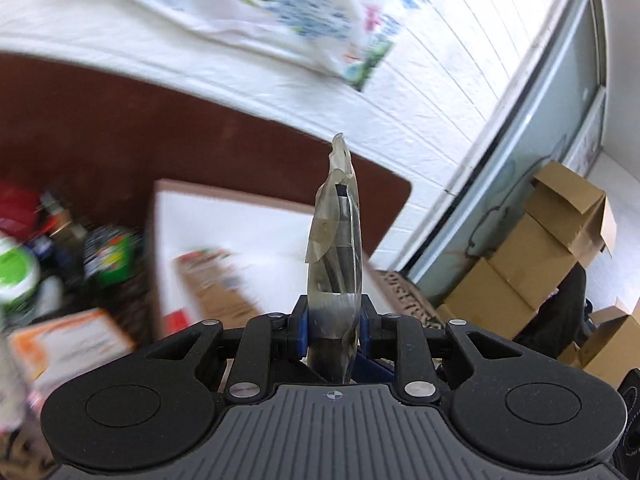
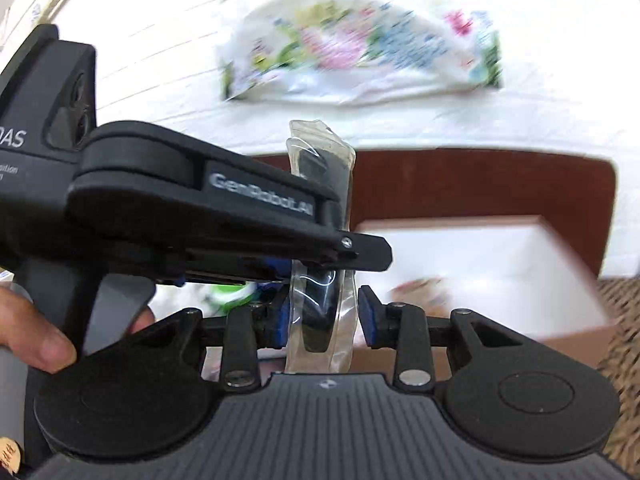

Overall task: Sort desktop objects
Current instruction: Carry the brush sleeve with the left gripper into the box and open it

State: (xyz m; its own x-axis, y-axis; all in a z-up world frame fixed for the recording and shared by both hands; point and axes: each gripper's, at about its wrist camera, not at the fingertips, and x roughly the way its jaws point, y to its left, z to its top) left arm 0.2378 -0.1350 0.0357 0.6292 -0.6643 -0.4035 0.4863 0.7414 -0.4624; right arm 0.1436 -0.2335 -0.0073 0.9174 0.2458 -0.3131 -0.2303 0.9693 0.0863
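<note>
A clear plastic packet [image 1: 334, 240] with a dark item inside stands upright between the blue pads of my left gripper [image 1: 332, 330], which is shut on its lower part. In the right wrist view the same packet [image 2: 320, 312] runs up between the blue pads of my right gripper [image 2: 323, 320]. They sit against its two sides, shut on it. The left gripper [image 2: 352, 252] reaches in from the left and clamps the packet higher up. A hand [image 2: 36, 340] holds the left gripper's handle.
A white box with a pinkish rim [image 1: 224, 216] sits on the brown tabletop [image 1: 120, 128], a brown card pack [image 1: 216, 280] inside it. Bottles and jars [image 1: 108, 256] and an orange-and-white box [image 1: 68, 340] crowd the left. Behind lies a floral bag [image 1: 280, 12]; cardboard boxes [image 1: 540, 248] are stacked right.
</note>
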